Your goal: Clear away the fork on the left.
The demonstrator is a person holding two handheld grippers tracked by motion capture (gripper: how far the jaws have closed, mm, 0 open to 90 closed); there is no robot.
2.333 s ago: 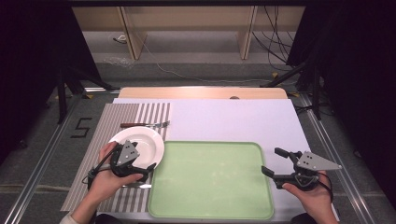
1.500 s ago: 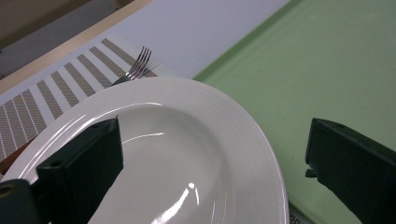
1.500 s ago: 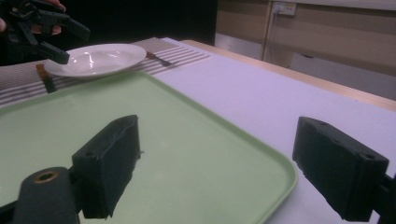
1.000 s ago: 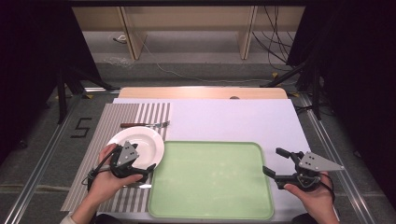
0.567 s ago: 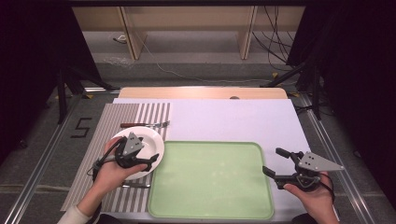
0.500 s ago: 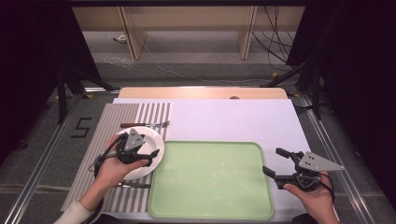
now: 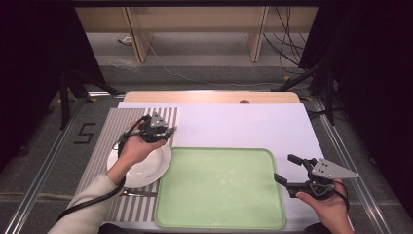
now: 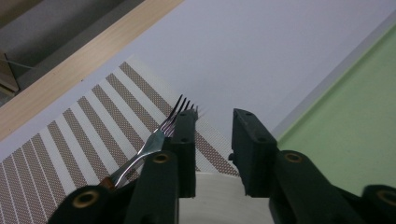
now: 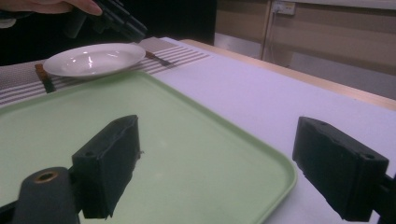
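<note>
My left gripper [image 7: 167, 130] hovers over the far rim of a white plate [image 7: 141, 165] on a striped placemat [image 7: 117, 131]. In the left gripper view its jaws [image 8: 215, 119] stand close together with a narrow gap and nothing between them; they have just been closing. A metal fork [image 8: 161, 133] lies on the mat just outside the left jaw, tines pointing away. My right gripper [image 7: 285, 168] rests open at the right edge of the green tray [image 7: 219, 190], wide jaws [image 9: 219, 135] above the tray's corner and empty.
A utensil with a brown handle [image 7: 139, 193] lies on the placemat on the near side of the plate. A white sheet [image 7: 243, 126] covers the table beyond the tray, with a wooden strip [image 7: 209, 96] at the far edge.
My left gripper moved from the near side of the plate across to its far rim, over the fork, and its jaws narrowed. The right gripper stayed put.
</note>
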